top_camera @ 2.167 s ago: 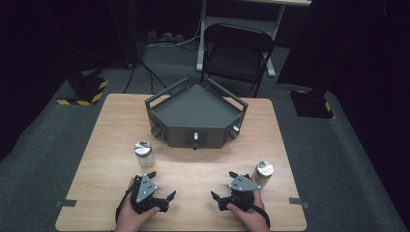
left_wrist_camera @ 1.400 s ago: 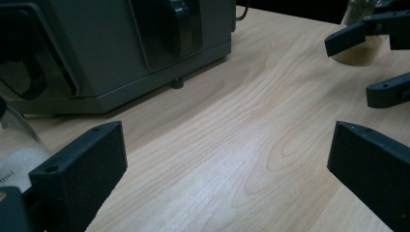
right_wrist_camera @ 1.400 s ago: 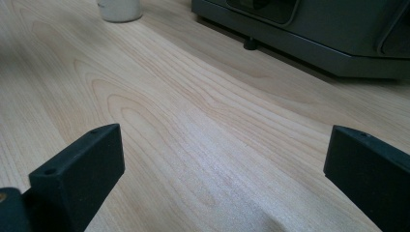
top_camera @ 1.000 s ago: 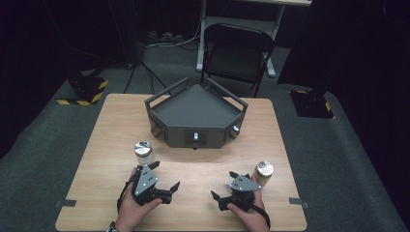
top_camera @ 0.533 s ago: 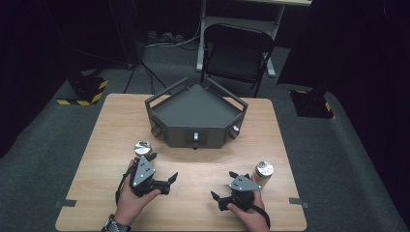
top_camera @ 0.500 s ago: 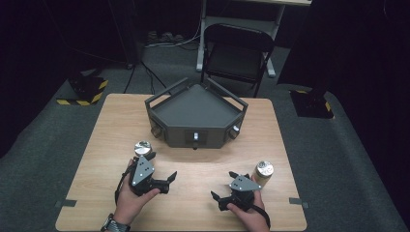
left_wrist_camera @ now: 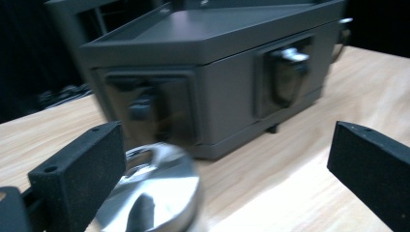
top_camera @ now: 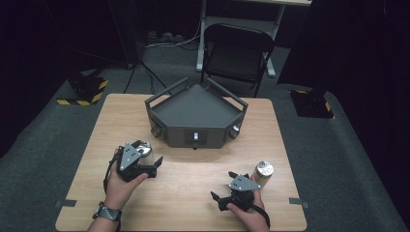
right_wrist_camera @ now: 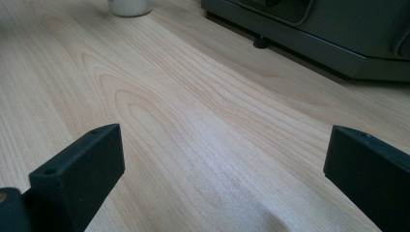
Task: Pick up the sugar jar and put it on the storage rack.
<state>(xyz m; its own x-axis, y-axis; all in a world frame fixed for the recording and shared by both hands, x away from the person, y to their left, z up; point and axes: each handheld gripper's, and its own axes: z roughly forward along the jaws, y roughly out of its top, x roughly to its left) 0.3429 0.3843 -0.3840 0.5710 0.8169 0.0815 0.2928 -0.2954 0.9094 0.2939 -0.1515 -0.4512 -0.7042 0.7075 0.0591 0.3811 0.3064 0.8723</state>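
Two silver-topped cans stand on the wooden table (top_camera: 193, 203). The left can (top_camera: 145, 150) (left_wrist_camera: 153, 192) sits just inside my left gripper's (top_camera: 151, 155) (left_wrist_camera: 227, 145) left jaw, low between the wide-apart jaws. That gripper is open and nothing is clamped. The right can (top_camera: 263, 172) stands just right of the hand holding my right gripper (top_camera: 222, 187) (right_wrist_camera: 222, 145). This gripper is open too, aimed left over bare wood. The base of a can (right_wrist_camera: 128, 7) shows far off in the right gripper view.
A dark grey five-sided box (top_camera: 196, 116) (left_wrist_camera: 217, 72) (right_wrist_camera: 338, 29) with handles and front knobs stands at the table's far middle, close behind the left can. A black folding chair (top_camera: 237, 53) stands beyond the table.
My left gripper has moved forward and up to the left can, which now sits between its jaws. The right gripper and right can have stayed put.
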